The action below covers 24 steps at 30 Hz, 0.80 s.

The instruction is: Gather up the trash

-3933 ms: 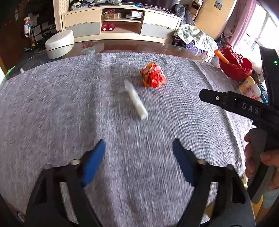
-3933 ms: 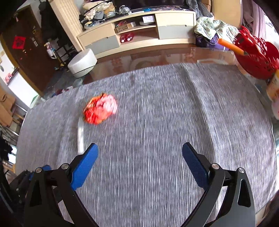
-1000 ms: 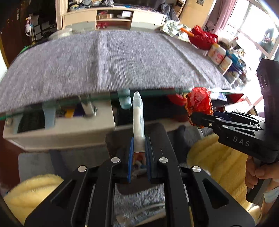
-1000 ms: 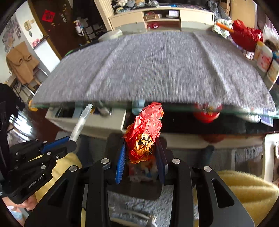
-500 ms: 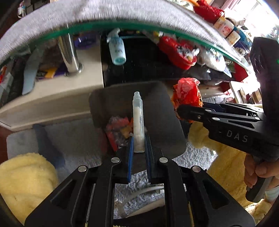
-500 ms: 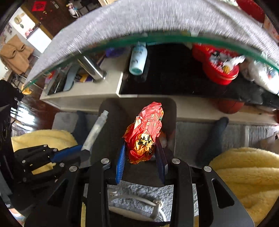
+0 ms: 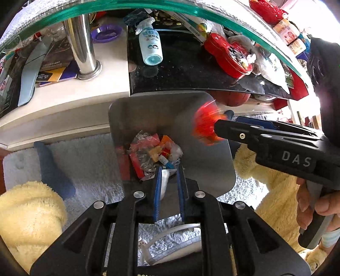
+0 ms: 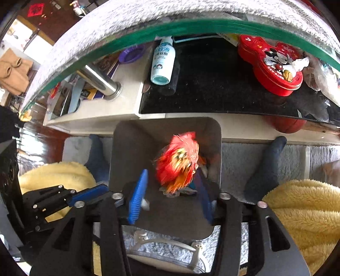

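Below the glass bench (image 7: 148, 6), both grippers poised over the grey bin (image 7: 148, 114). Left gripper (image 7: 169, 186) fingers opening, narrow, white tube (image 7: 164, 180) between them, not visibly pinched. Right gripper (image 8: 172, 195) fingers opening wide, blurred red wrapper (image 8: 178, 161) loose over the bin. More wrappers (image 7: 153, 152) at bin bottom.

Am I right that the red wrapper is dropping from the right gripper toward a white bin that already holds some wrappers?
Not quite: the bin is dark grey, not white, as the right wrist view shows. The rest holds: the red wrapper, blurred with motion, is between the opening jaws of the right gripper above the bin, and other wrappers already lie inside.
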Each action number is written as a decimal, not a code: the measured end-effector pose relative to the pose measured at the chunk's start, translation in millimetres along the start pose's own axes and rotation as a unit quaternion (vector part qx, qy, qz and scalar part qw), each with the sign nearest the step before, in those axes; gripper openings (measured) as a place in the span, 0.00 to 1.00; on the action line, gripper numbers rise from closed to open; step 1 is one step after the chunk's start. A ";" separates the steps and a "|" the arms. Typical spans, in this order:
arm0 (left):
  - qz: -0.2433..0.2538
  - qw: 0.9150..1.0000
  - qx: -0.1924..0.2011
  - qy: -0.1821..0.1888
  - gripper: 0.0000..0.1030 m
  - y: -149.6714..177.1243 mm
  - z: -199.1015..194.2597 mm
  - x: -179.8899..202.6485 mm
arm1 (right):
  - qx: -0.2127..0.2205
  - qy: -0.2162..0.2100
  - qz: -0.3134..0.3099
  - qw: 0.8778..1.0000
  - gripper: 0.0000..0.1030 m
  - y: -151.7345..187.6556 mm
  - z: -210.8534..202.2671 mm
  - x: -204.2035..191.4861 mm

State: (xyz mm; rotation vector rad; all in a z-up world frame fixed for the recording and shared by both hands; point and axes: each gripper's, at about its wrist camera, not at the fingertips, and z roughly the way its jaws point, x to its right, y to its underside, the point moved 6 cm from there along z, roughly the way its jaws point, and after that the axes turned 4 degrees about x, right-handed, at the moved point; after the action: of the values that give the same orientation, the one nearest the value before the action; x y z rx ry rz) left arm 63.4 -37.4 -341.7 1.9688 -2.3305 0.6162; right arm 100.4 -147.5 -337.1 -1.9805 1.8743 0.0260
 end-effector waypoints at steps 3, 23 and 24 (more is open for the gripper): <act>-0.001 1.000 0.009 -0.009 0.26 -6.2 -6.9 -3.7 | 0.009 0.002 0.007 1.000 0.62 -6.8 -6.6 3.2; 0.024 0.969 0.231 -0.083 0.92 -50.4 -181.3 12.9 | 0.234 0.100 0.002 0.967 0.97 -34.6 -174.4 17.5; 0.032 0.962 0.256 -0.090 0.92 -52.1 -196.4 18.1 | 0.249 0.104 0.001 0.963 0.97 -34.9 -185.7 15.6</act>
State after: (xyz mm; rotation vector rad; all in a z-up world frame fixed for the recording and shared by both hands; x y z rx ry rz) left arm 64.5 1.1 -141.3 2.2308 -2.5439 1.1961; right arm 86.4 -218.7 -162.0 -1.6770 1.7789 -0.6152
